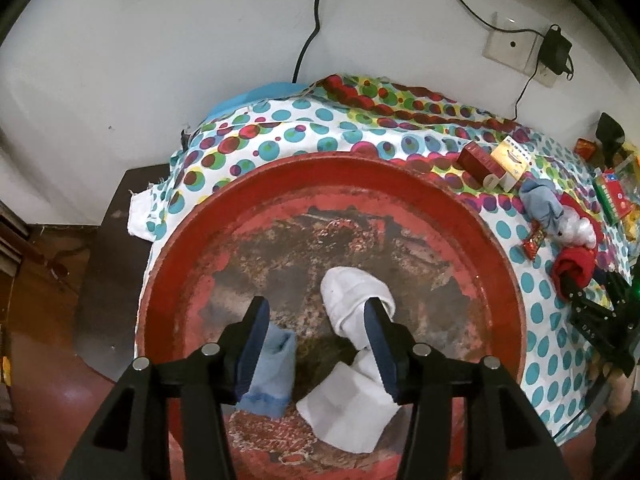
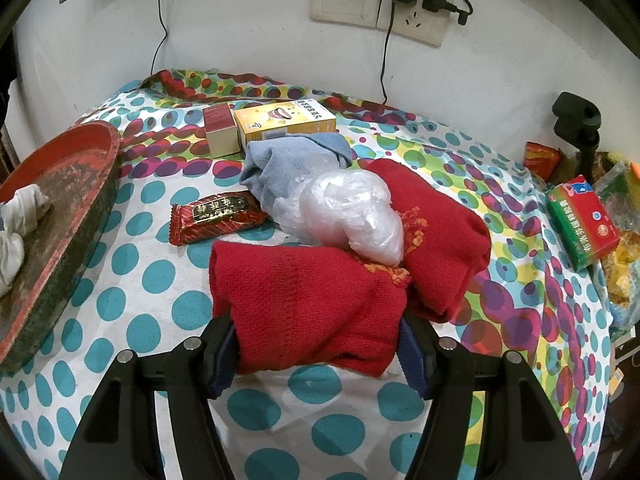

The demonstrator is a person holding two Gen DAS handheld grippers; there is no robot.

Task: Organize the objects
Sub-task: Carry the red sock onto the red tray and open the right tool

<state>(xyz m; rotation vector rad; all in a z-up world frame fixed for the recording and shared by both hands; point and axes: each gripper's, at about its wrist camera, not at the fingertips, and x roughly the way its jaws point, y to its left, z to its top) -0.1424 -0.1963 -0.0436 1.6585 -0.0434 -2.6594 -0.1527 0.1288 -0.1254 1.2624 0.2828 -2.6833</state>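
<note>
Left gripper (image 1: 316,322) hangs apart over red tray (image 1: 496,240) holding white sock (image 1: 352,296) and blue sock (image 1: 272,372); right gripper (image 2: 320,350) clamps red sock (image 2: 304,300).

The left gripper (image 1: 318,320) hung above the red tray (image 1: 192,216), pointing steeply down into it, jaws spread apart with nothing pressed between the pads. The right gripper (image 2: 320,344) sat off the tray's right side, tilted downward, its two pads pressed against either flank of a red knitted sock (image 2: 304,304), gripping it.
</note>
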